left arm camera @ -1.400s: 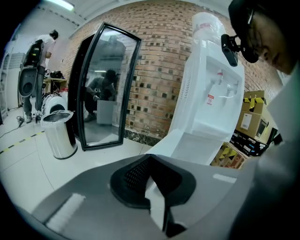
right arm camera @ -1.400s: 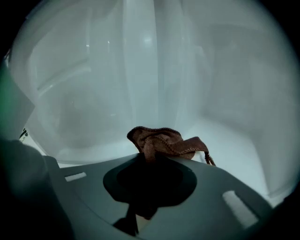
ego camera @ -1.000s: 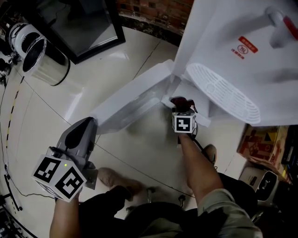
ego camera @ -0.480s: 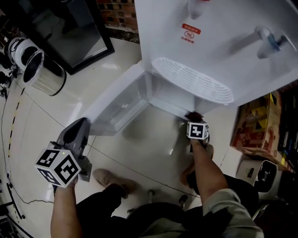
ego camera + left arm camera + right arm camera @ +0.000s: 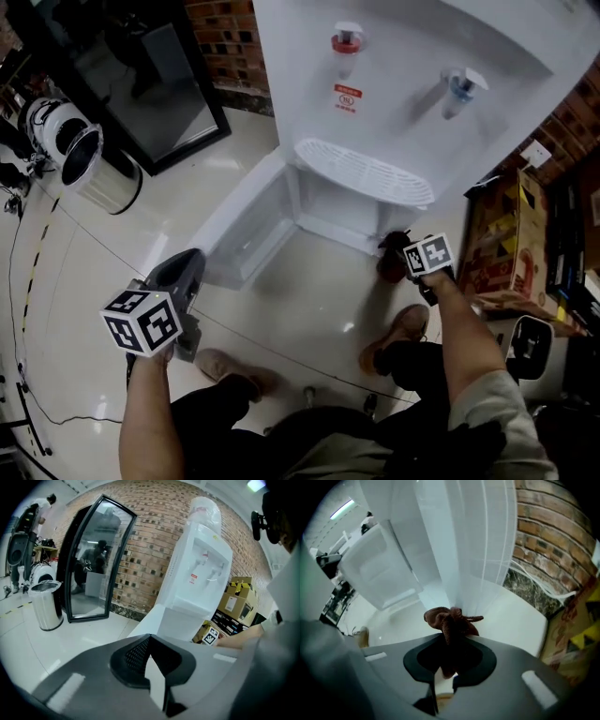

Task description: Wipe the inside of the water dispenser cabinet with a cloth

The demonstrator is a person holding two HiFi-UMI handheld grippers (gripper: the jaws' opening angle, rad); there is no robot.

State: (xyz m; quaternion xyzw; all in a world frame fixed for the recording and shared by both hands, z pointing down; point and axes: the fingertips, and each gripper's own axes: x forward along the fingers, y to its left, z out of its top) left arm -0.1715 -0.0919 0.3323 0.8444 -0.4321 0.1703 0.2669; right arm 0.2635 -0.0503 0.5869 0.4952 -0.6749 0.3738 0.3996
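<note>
A white water dispenser (image 5: pixel 403 84) stands on the tiled floor, with its lower cabinet (image 5: pixel 339 208) open and the cabinet door (image 5: pixel 246 234) swung out to the left. My right gripper (image 5: pixel 390 247) is shut on a dark brown cloth (image 5: pixel 392 264) outside the cabinet, by the dispenser's front right corner. In the right gripper view the bunched cloth (image 5: pixel 452 621) sticks out from between the jaws, just in front of the white side wall (image 5: pixel 464 550). My left gripper (image 5: pixel 187 261) is shut and holds nothing, well left of the door. It points toward the dispenser (image 5: pixel 199 581).
A steel bin (image 5: pixel 86 157) and a black-framed glass panel (image 5: pixel 155 80) stand at the left. Cardboard boxes (image 5: pixel 511 234) are stacked to the right of the dispenser against the brick wall (image 5: pixel 225 37). The person's shoes (image 5: pixel 405 330) rest on the floor below. A thin cable (image 5: pixel 56 220) crosses the floor.
My right gripper has come away from the cabinet opening with the cloth, moving right and up. The head view has lifted to show the taps. My left gripper shifted a little.
</note>
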